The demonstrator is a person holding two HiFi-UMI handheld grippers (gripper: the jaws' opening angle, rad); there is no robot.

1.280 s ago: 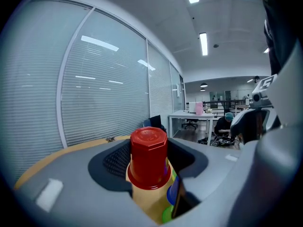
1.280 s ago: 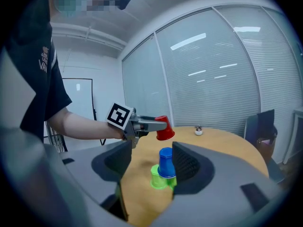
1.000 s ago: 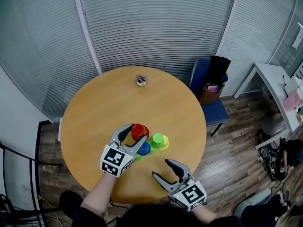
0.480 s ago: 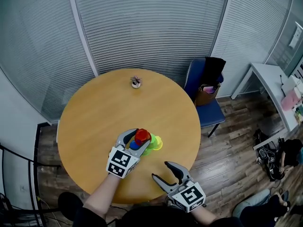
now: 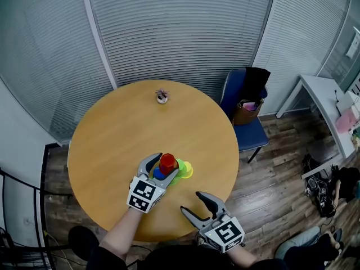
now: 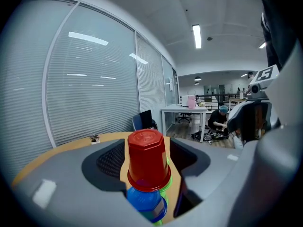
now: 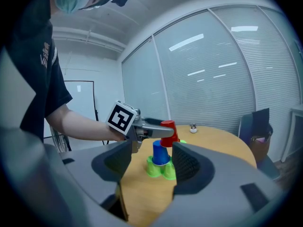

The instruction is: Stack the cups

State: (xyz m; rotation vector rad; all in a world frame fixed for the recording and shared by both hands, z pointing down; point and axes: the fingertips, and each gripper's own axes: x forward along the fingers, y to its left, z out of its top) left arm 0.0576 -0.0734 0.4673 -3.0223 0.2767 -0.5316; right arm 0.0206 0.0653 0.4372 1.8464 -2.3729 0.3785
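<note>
An upside-down red cup (image 5: 167, 163) sits on top of an upside-down blue cup (image 5: 159, 174), which stands on green cups (image 5: 183, 169) on the round wooden table (image 5: 124, 128). My left gripper (image 5: 167, 165) surrounds the red cup (image 6: 147, 160). Its jaws have just been opening, and thin gaps show on both sides of the cup. The blue cup (image 6: 146, 203) shows just beneath. My right gripper (image 5: 190, 202) hangs open and empty near the table's front edge. From there I see the red cup (image 7: 169, 129), the blue cup (image 7: 160, 154) and the green cups (image 7: 158, 168).
A small potted plant (image 5: 162, 97) stands at the table's far side. A blue chair (image 5: 242, 111) with a bag on it is behind the table to the right. Further right stands a white desk (image 5: 323, 94). The person's body is close behind the front edge.
My left gripper carried the red cup to the right and down onto the blue cup, then its jaws widened slightly. The right gripper has stayed where it was.
</note>
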